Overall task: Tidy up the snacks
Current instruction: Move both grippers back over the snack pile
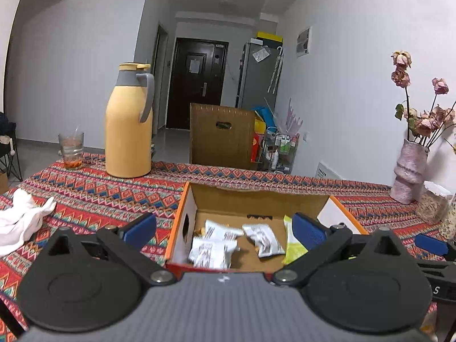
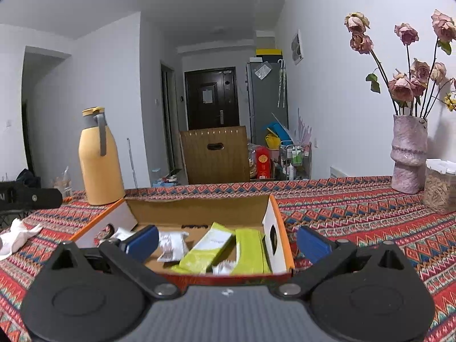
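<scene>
Both tools gape empty: the left tool and right tool hover at the near edge of the cardboard box on the table. Inside lie white packets and green packets. A low reach risks snagging the box wall and shoving it.

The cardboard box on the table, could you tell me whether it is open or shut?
Open: the box has no lid over it, and white packets and green packets show inside.
</scene>
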`<state>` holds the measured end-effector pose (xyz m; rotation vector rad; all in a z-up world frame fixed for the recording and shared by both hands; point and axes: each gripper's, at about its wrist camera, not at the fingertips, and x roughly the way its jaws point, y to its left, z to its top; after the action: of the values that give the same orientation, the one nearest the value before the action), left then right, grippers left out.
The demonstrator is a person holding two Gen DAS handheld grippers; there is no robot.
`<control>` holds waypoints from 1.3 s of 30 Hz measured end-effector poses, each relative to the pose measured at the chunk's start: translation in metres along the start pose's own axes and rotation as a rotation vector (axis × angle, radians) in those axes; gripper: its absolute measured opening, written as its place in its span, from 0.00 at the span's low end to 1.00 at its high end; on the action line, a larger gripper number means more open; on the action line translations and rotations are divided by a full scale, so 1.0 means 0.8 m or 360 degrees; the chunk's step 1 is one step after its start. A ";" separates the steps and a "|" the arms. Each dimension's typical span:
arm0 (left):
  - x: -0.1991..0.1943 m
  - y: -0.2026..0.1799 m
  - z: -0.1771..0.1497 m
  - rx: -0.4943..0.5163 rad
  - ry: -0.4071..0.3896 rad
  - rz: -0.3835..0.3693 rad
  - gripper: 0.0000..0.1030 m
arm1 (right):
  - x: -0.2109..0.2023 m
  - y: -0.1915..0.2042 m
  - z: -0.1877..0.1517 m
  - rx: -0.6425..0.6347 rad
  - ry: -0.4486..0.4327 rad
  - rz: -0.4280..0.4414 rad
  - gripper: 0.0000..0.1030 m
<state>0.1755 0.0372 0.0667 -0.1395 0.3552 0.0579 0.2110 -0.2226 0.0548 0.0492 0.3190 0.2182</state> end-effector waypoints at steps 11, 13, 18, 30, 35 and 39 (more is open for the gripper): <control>-0.034 0.023 -0.044 -0.0002 0.0106 0.0030 1.00 | -0.048 0.014 -0.048 -0.0017 0.0080 0.0042 1.00; -0.039 0.027 -0.053 -0.0001 0.0127 0.0032 1.00 | -0.054 0.014 -0.056 -0.0016 0.0098 0.0047 1.00; -0.048 0.034 -0.077 -0.0009 0.0182 0.0047 1.00 | -0.070 0.013 -0.073 0.0002 0.0138 0.0050 1.00; -0.075 0.047 -0.118 -0.0011 0.0254 0.0026 1.00 | -0.094 0.009 -0.111 -0.0013 0.0264 0.0055 1.00; -0.078 0.050 -0.124 -0.0008 0.0270 0.0012 1.00 | -0.102 0.015 -0.120 -0.0036 0.0295 0.0074 1.00; -0.079 0.050 -0.126 -0.0013 0.0276 0.0006 1.00 | -0.103 0.021 -0.119 -0.0053 0.0297 0.0092 1.00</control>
<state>0.0788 0.0597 -0.0101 -0.1524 0.5285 0.0508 0.1013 -0.2234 -0.0092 0.0053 0.5003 0.2862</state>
